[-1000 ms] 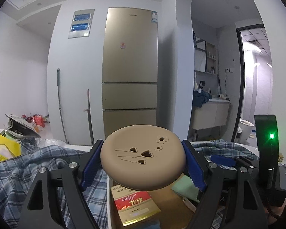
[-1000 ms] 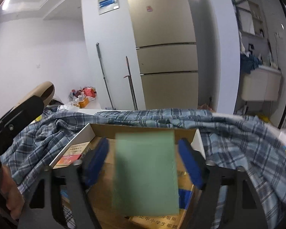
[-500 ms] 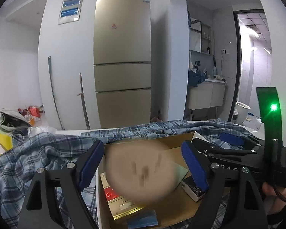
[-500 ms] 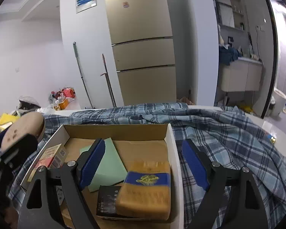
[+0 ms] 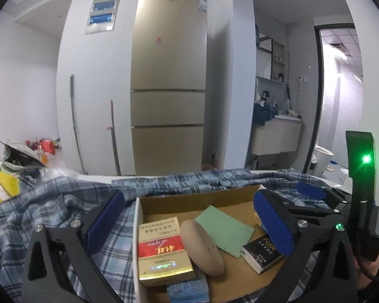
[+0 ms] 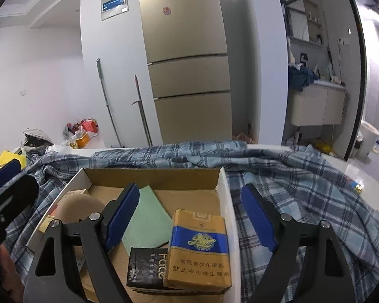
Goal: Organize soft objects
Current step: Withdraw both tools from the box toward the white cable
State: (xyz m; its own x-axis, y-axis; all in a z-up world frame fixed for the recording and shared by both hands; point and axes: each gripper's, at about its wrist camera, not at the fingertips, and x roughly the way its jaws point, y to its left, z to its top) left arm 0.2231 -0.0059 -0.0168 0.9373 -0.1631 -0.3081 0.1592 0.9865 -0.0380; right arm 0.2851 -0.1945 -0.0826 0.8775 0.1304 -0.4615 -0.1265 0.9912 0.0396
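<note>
My left tongs (image 5: 187, 221) are released, jaws wide apart with nothing between the blue pads (image 5: 106, 217); they hang above the near left part of the box (image 5: 197, 197). My right tongs (image 6: 189, 217) are likewise released and hold nothing, with their left pad over the box interior and their right pad outside the white right wall (image 6: 227, 202).

Contents of the box, nearest first. A blue tissue pack (image 5: 189, 289) lies at the near edge in the left view. A red and gold carton (image 5: 161, 247) lies flat along the left wall. The tan puff (image 5: 202, 247) stands on edge, leaning against the carton's right side. A black pack marked "Face" (image 6: 147, 267) lies near the right wall, and a gold and blue carton (image 6: 199, 247) rests partly on top of it. The green cloth (image 5: 223, 228) lies flat on the box floor between the puff and the black pack, one corner touching the pack.

The box sits on a plaid blanket (image 6: 290, 189) that is bunched up around all visible sides. A yellow bag (image 5: 0, 186) lies at the far left of the blanket.

Beyond, a gold fridge (image 5: 168, 83) stands against the wall, with two poles (image 5: 75, 123) leaning to its left. A cabinet (image 6: 315, 106) carrying dark blue fabric stands in the alcove to the right.
</note>
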